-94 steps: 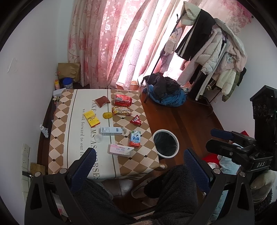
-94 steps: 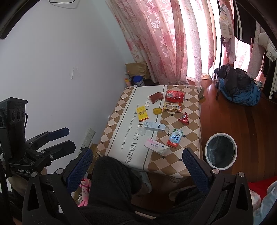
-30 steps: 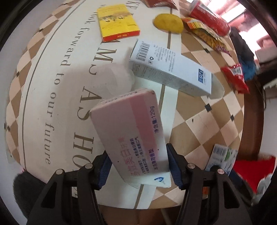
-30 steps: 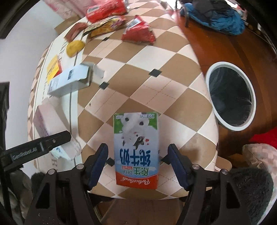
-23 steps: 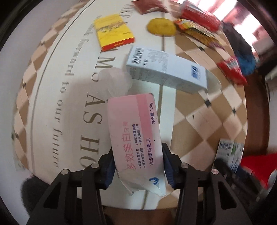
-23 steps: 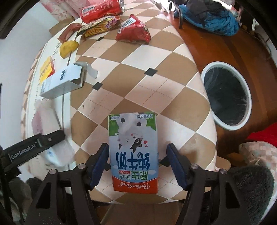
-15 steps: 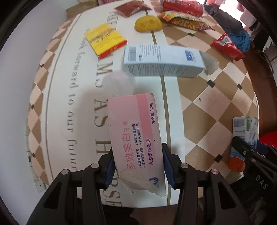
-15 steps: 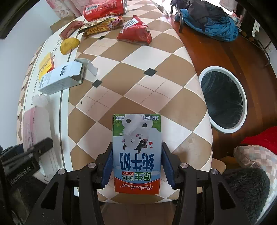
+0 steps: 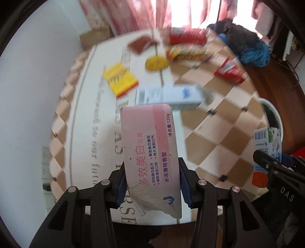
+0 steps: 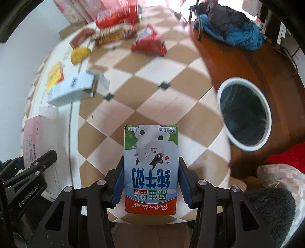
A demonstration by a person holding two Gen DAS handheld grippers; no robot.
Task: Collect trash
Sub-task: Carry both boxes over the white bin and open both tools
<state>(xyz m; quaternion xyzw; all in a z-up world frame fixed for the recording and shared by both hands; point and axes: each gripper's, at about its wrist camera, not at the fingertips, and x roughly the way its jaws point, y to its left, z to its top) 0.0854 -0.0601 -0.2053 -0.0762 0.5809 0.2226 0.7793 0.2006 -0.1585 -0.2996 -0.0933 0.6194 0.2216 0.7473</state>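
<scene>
Left tool (image 9: 152, 183): clamped on pink toothpaste box (image 9: 150, 150), held above tabletop (image 9: 213, 137). Right tool (image 10: 151, 183): clamped on milk carton (image 10: 151, 167), print upside down, over tabletop's near edge. Beyond: white-blue box (image 10: 71, 90), yellow packet (image 9: 120, 80), red snack bag (image 10: 148, 43). Floor, right: white-rimmed trash bin (image 10: 245, 114).

A blue-and-black clothes heap (image 10: 229, 24) lies on the wooden floor (image 10: 266, 63) (beside pink curtains (image 9: 144, 15)).

Right gripper (image 10: 151, 183) clamped on an inverted milk carton (image 10: 151, 167), above the checkered table (image 10: 152, 99). Right of the fingers, a white-rimmed bin (image 10: 266, 106); far left, the left gripper (image 10: 24, 167) gripping a pink box (image 10: 38, 137).
</scene>
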